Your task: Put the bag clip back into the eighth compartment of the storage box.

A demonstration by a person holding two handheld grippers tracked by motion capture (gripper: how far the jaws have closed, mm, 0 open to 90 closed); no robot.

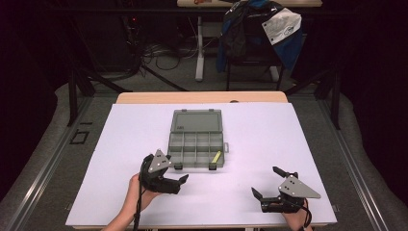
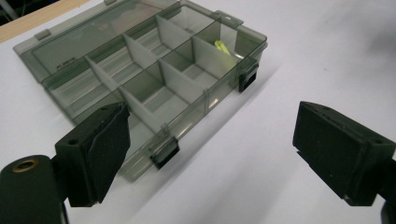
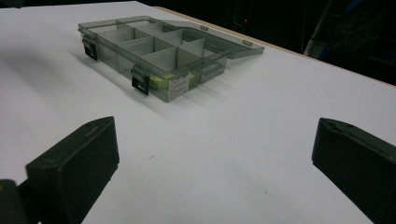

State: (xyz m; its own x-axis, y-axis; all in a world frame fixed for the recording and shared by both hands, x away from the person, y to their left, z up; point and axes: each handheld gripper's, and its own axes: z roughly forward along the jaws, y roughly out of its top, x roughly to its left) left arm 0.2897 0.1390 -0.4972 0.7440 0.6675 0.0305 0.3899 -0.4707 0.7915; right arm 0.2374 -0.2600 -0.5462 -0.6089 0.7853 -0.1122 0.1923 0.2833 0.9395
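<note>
A smoky grey compartment box (image 1: 196, 139) lies at the table's middle with its lid folded flat on the far side. A small yellow-green piece (image 1: 216, 157) rests in its near right compartment. My left gripper (image 1: 176, 169) stands open just before the box's near left corner. In the left gripper view the box (image 2: 154, 70) and the yellow-green piece (image 2: 220, 45) lie ahead of the left gripper (image 2: 210, 126), whose left jaw overlaps the box's near edge. My right gripper (image 1: 267, 182) is open over bare table at the near right. In its own view the right gripper (image 3: 215, 140) faces the box (image 3: 154, 51) from a distance.
The white table cover (image 1: 250, 130) reaches a wooden strip at the far edge. Two black latches (image 2: 164, 154) hang on the box's near wall. Behind the table stands a chair with a blue jacket (image 1: 260, 33), and cables lie on the floor.
</note>
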